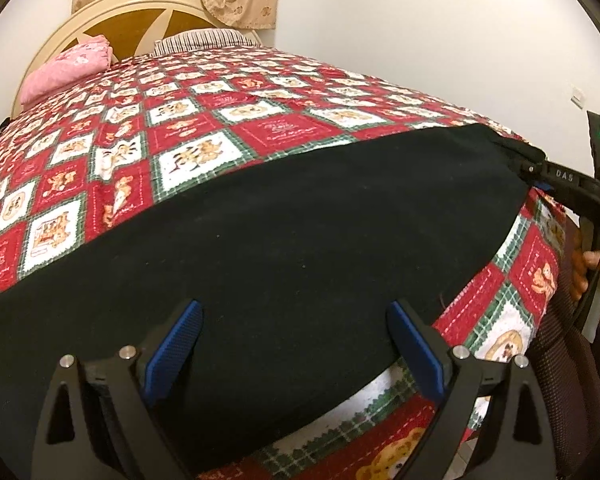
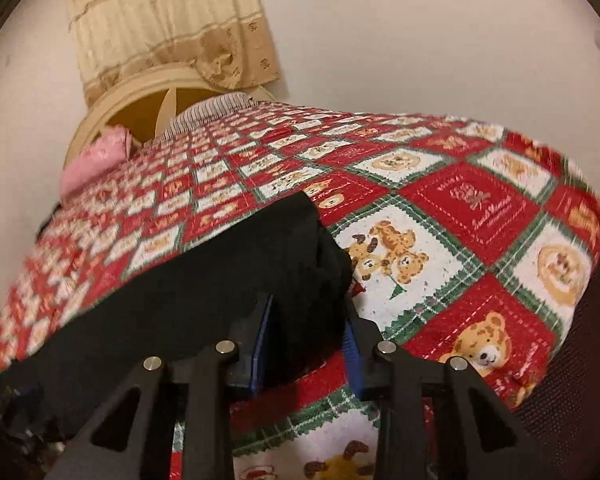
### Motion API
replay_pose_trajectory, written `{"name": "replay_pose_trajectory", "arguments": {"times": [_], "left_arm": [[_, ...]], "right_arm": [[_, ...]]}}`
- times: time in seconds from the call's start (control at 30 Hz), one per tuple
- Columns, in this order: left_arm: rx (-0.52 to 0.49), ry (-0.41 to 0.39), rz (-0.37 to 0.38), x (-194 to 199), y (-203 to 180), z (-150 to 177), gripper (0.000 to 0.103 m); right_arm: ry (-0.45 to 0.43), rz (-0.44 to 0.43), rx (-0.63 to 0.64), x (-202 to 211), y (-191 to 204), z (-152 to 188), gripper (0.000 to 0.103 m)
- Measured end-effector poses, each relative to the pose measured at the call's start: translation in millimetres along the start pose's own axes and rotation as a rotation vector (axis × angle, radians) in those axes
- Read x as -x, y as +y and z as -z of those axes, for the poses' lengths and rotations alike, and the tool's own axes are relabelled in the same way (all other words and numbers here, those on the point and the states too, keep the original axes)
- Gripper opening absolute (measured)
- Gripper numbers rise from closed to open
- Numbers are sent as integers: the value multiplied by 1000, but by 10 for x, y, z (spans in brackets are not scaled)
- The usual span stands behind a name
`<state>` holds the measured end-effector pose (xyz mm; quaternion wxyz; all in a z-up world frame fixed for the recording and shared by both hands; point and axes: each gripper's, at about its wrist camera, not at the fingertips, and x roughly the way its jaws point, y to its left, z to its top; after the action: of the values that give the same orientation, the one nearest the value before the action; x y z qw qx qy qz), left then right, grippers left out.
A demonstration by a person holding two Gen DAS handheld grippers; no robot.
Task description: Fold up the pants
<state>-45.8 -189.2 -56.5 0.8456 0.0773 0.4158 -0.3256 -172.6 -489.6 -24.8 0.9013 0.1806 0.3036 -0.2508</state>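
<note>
Now my right claw point(image 2: 306, 320) pinches the black pants' point(image 2: 220, 272) right end, left claw point(image 1: 294, 344) open, so thin cloth may slip out.

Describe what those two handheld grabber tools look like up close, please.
Each gripper, left and right, is a black plastic frame with triangular cut-outs, silver round bolts and two fingers faced with ribbed blue pads. In the left view the right tool shows white lettering, a small green light and a black cable trailing from it. The hand gripping it wears a dark sleeve.
</note>
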Motion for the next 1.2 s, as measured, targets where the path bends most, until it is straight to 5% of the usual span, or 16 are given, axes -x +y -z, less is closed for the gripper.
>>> {"name": "replay_pose_trajectory", "arguments": {"times": [0.07,0.3,0.63,0.97,1.2], "left_arm": [[4,8,-8,19,10,-4,96],[8,1,-69,137,124,15,96],[60,-57,-142,472,620,107,96],[226,-81,-300,877,1504,490,96],[298,-73,-340,925,1833,665,96]], "right_arm": [[-4,-4,0,8,8,0,15],[-58,-3,13,193,256,-56,13],[-119,-215,272,686,1527,96,13],[-58,-430,609,620,3031,1082,13],[-36,-492,812,580,3570,1727,13]]}}
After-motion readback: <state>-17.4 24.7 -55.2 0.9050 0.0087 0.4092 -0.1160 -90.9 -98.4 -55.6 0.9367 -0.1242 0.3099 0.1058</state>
